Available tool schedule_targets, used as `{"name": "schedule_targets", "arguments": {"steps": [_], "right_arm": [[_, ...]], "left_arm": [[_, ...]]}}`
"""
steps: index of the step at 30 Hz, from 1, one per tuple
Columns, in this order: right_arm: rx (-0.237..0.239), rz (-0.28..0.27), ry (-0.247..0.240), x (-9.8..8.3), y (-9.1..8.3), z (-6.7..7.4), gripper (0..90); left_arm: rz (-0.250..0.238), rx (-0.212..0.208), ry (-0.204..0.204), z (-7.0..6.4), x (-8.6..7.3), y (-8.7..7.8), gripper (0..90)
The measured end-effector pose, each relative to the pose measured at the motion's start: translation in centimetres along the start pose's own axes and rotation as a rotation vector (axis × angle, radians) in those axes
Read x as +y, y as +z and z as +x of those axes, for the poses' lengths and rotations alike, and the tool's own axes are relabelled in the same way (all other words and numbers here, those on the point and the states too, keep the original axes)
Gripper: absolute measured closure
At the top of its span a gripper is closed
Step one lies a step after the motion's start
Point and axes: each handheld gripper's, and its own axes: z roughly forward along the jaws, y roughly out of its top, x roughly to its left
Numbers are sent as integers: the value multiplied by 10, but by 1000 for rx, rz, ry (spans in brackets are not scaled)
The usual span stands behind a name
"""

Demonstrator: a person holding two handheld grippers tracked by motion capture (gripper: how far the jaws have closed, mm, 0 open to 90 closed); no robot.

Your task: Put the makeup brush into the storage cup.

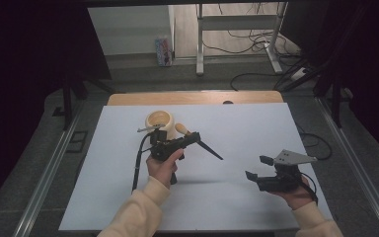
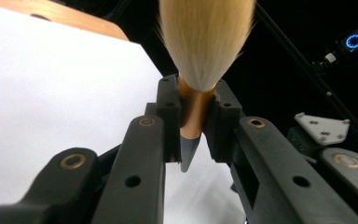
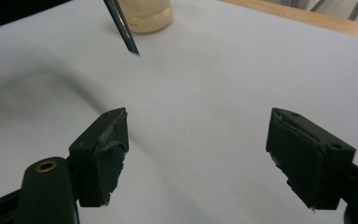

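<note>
High view: a white sheet [image 1: 237,148] covers a wooden bench [image 1: 192,98] in a dim room, dark curtains at both sides, grey floor around it, a metal frame [image 1: 237,34] and loose cables [image 1: 256,39] beyond the far edge. The left gripper [image 1: 190,139], raised over the middle of the sheet, has its fingers closed tight on a brush [image 1: 197,140] at its copper-coloured collar. The brush lies close to level, its long axis running across the sheet: the pale bristle tip points back toward a cream ceramic pot [image 1: 159,120] just beside it, and the dark tapered handle points toward the person's right and slightly nearer. In the left gripper view the brush [image 2: 196,93] stands between the fingers [image 2: 168,112], bristles fanning upward. The right gripper [image 1: 256,168] hovers low over the sheet's right side, well apart from the brush, its fingers [image 3: 100,154] spread wide with nothing between them.
</note>
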Motion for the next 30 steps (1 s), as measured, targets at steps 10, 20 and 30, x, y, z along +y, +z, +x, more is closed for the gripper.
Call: {"name": "schedule_targets", "arguments": {"steps": [10, 20, 30], "right_arm": [[10, 37, -19, -5, 9, -4, 220], [17, 49, -21, -5, 12, -4, 222], [6, 73, -38, -7, 15, 0, 223]], "left_arm": [[-2, 30, 68, -16, 19, -6, 789], [-22, 19, 96, -20, 36, -17, 789], [-30, 52, 90, -9, 42, -32, 789]]}}
